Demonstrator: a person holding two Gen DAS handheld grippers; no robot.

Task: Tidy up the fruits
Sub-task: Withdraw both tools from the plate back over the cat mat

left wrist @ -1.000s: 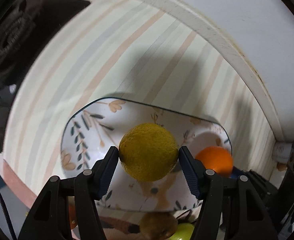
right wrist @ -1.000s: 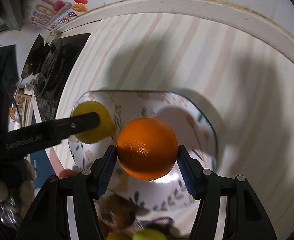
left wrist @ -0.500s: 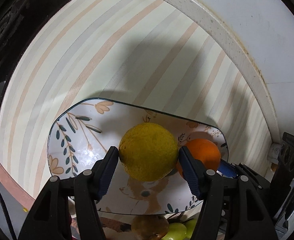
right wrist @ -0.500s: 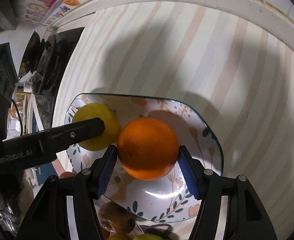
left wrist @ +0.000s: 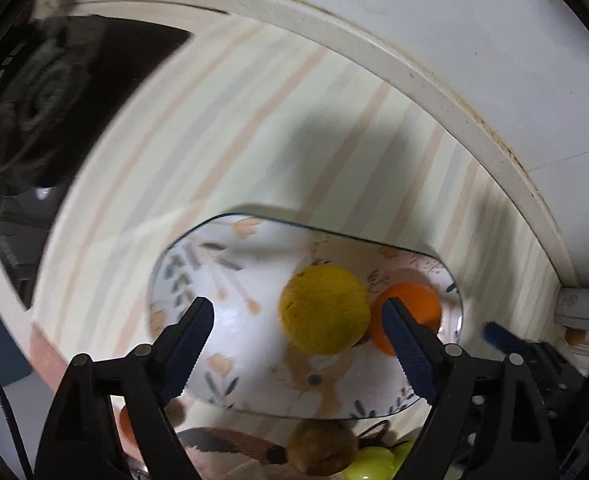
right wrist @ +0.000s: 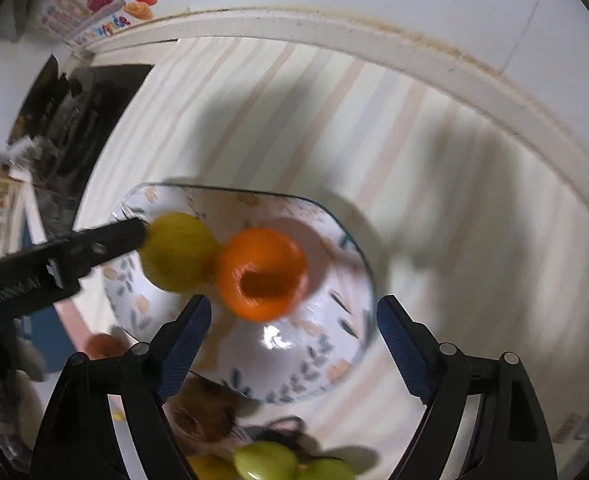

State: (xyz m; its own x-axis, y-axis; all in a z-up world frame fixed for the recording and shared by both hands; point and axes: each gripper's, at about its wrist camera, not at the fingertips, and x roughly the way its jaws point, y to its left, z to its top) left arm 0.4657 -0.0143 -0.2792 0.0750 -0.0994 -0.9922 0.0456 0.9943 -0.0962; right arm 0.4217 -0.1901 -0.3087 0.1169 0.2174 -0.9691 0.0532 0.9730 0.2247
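Both claws are opening with nothing between their pads; the left claw (left wrist: 296,330) stands above the yellow citrus (left wrist: 324,310), the right claw (right wrist: 292,330) just behind the orange (right wrist: 261,274); both fruits rest touching in the patterned plate (right wrist: 350,240) ahead of the jaws. They look firm, round and prone to roll, best gripped across the middle; the plate seems breakable, its rim low; the striped counter (right wrist: 434,168) lies open beyond, ending at the raised back edge (right wrist: 454,56).
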